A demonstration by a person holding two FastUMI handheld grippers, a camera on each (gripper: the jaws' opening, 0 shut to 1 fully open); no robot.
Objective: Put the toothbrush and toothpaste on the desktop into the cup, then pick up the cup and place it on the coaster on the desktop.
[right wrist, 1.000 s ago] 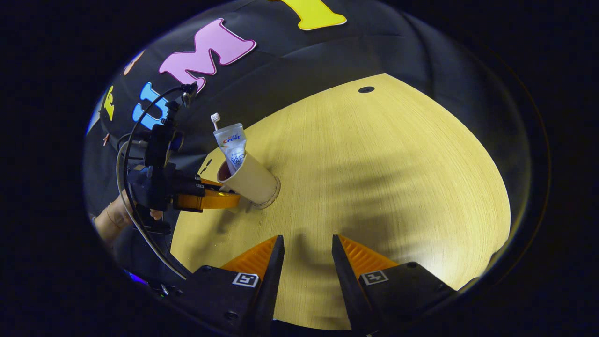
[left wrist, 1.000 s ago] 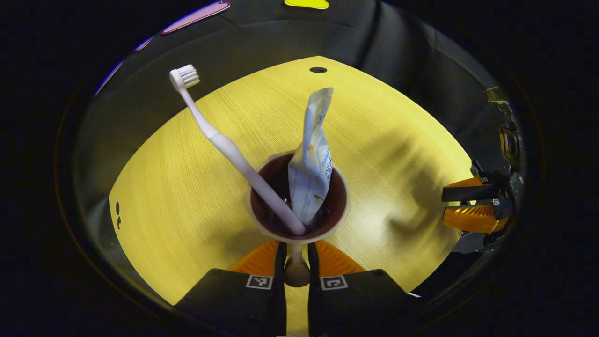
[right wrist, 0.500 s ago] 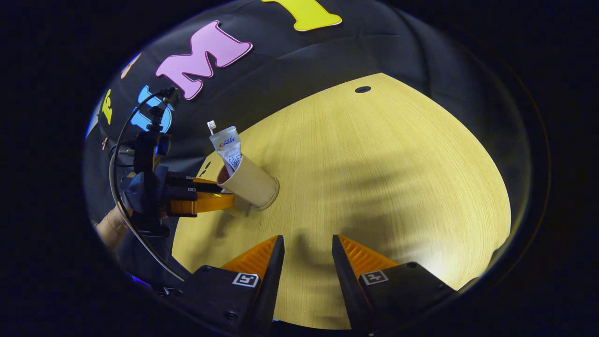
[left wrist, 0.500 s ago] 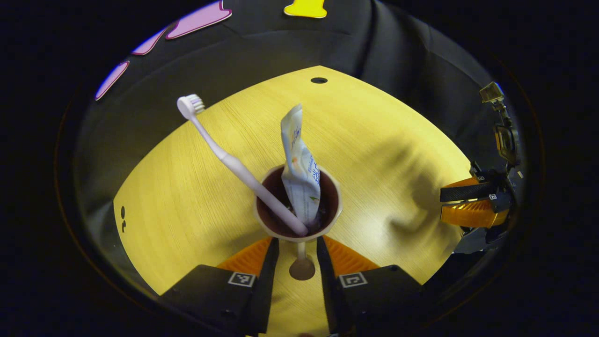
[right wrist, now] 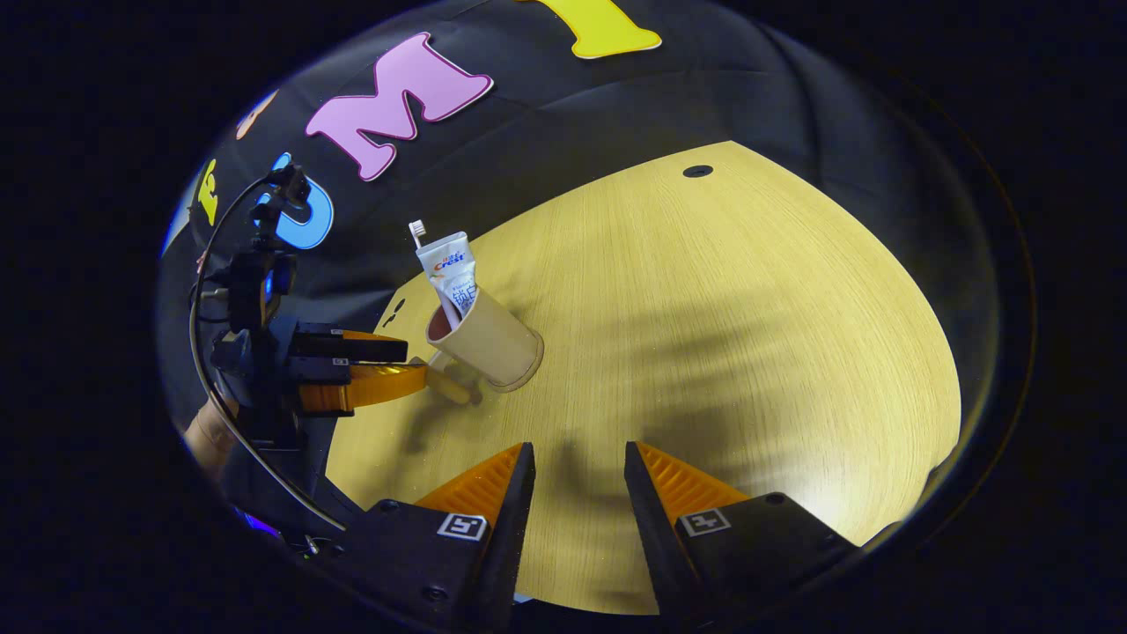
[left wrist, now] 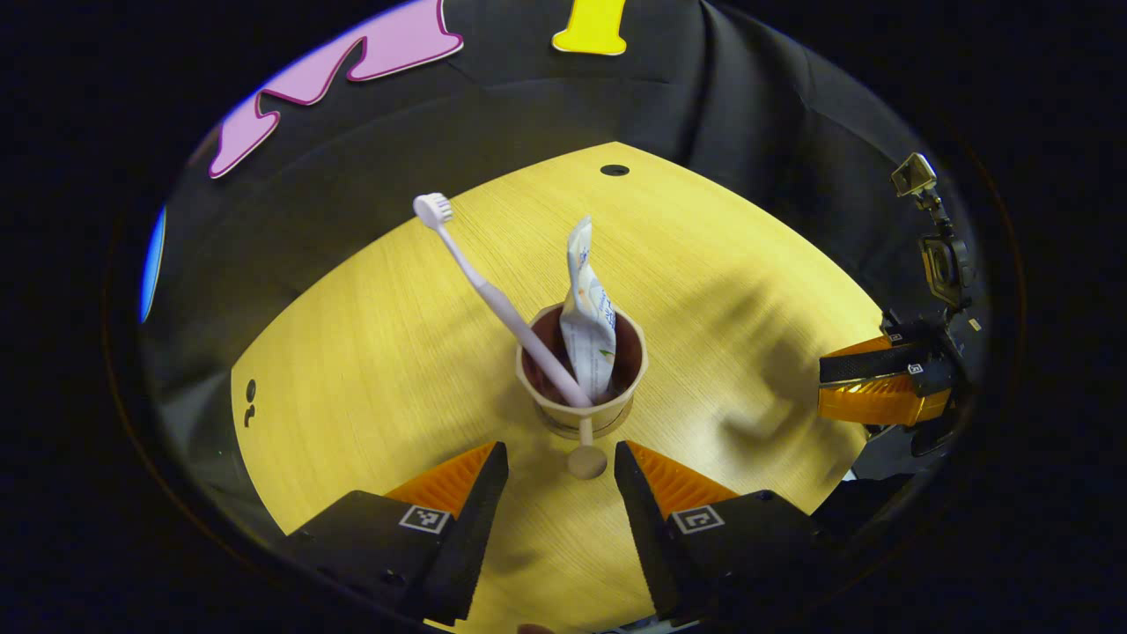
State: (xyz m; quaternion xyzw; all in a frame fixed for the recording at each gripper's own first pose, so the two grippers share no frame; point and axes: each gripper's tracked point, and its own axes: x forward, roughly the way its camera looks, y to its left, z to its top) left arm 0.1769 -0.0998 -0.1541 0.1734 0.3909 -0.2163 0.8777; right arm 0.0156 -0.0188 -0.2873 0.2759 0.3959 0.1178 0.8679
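A white squeezed toothpaste tube [right wrist: 451, 275], standing in a beige paper cup [right wrist: 487, 337], carries a printed brand word in red and blue near its top in the right gripper view. Smaller blue characters below it are too small to make out.

I see wood-grain worktop [left wrist: 370, 352], dark round hole [left wrist: 614, 169] near far edge. Cup [left wrist: 581, 401] stands on it, near my side; coaster under cup: can't tell.
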